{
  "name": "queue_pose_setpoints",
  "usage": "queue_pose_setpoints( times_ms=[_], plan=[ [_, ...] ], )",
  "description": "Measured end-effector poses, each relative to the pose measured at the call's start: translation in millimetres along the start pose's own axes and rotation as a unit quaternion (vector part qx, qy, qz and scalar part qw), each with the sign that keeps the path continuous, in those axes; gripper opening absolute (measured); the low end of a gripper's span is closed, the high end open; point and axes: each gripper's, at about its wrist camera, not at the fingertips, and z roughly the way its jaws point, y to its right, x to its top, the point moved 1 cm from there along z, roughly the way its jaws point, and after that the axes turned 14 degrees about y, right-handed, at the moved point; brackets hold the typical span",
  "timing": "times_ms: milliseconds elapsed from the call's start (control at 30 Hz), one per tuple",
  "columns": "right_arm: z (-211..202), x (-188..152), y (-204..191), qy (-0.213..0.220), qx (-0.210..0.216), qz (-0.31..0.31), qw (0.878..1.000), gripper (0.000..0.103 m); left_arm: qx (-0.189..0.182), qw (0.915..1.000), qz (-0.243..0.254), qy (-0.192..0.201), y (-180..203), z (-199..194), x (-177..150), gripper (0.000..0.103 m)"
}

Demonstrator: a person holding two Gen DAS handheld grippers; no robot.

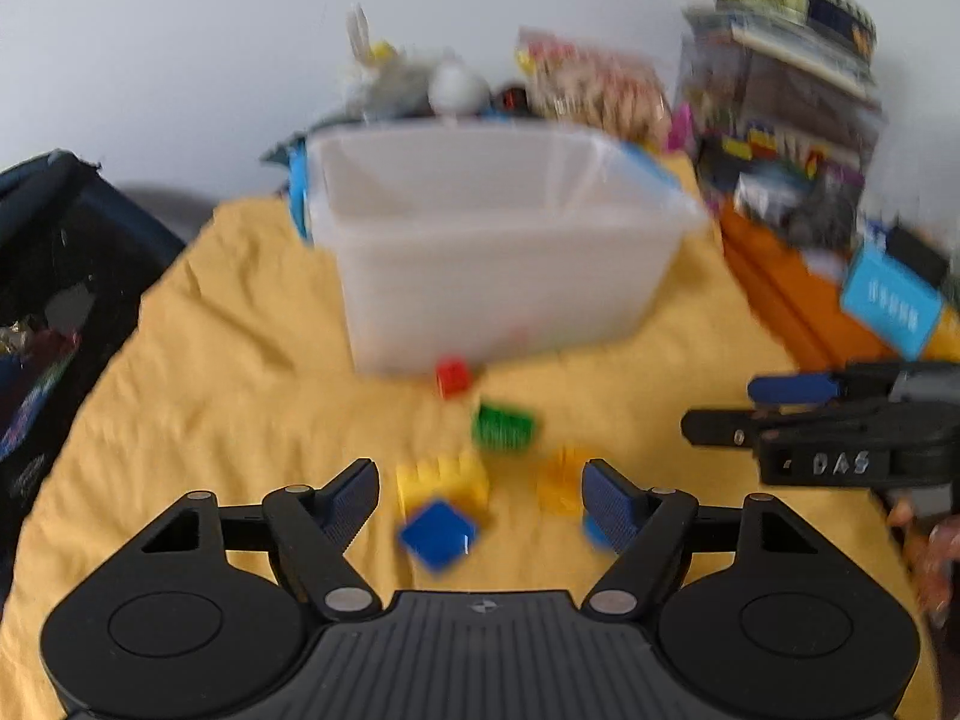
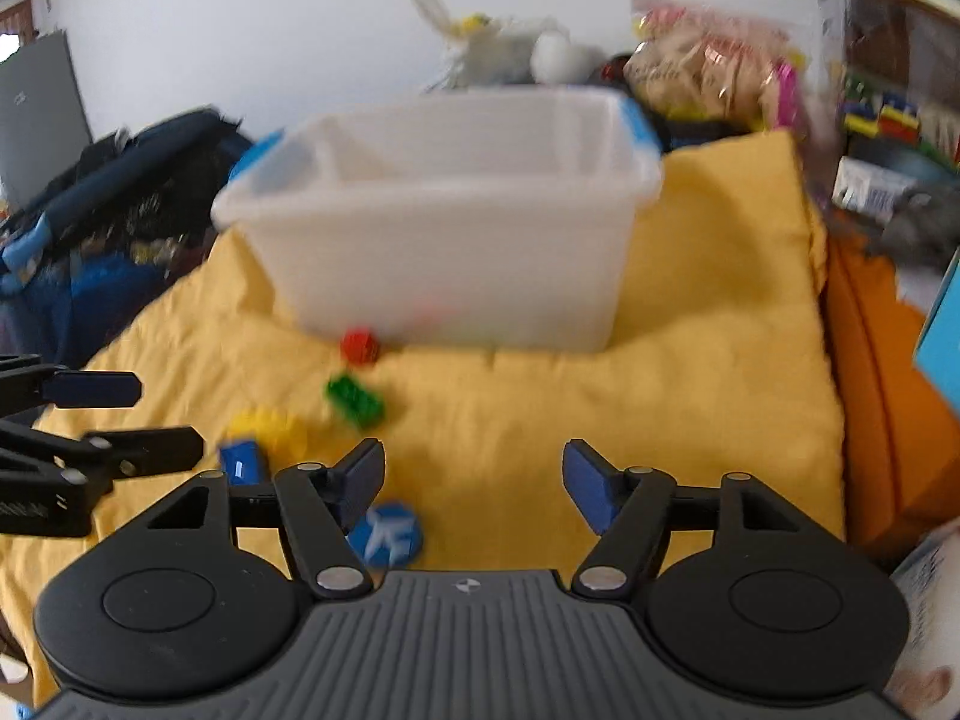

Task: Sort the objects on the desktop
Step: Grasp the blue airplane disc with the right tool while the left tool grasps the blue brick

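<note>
Both grippers hover spread wide, left gripper [image 1: 480,495] over the blue block [image 1: 438,534], right gripper [image 2: 473,483] empty, tub [image 1: 480,240] beyond.

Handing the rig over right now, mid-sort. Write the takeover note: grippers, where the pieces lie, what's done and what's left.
Left gripper: open, empty, low over the yellow brick and blue brick.
Right gripper: open, empty, over bare cloth right of the pile.
Loose on the cloth in front of the bin: red brick against its base, green brick, yellow, blue, orange piece, blue round disc.
Done: unclear; the bin's contents are too blurred to tell.
Left: all six loose pieces, presumably into the bin.
</note>
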Motion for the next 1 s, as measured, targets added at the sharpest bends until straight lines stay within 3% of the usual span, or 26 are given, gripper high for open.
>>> queue_pose_setpoints(
  times_ms=[100,167,333,533,1000],
  plan=[
    [2,-17,-6,-0.019,0.015,-0.021,0.999,0.069,0.009,0.9992,0.02,-0.033,7,6,-25,0.078],
    [-1,-25,-9,-0.023,0.023,-0.023,0.999,0.069,-0.007,0.9986,0.011,-0.052,9,10,-36,0.078],
    [0,-43,-14,-0.047,0.035,-0.02,0.998,0.069,-0.018,0.9971,0.016,-0.072,13,10,-48,0.078],
    [0,-53,-8,-0.059,0.034,0.004,0.998,0.075,-0.049,0.994,-0.032,-0.092,8,12,-56,0.078],
    [5,-54,-20,-0.063,0.046,-0.017,0.997,0.075,-0.059,0.9931,-0.059,-0.083,5,14,-54,0.078]
  ],
)
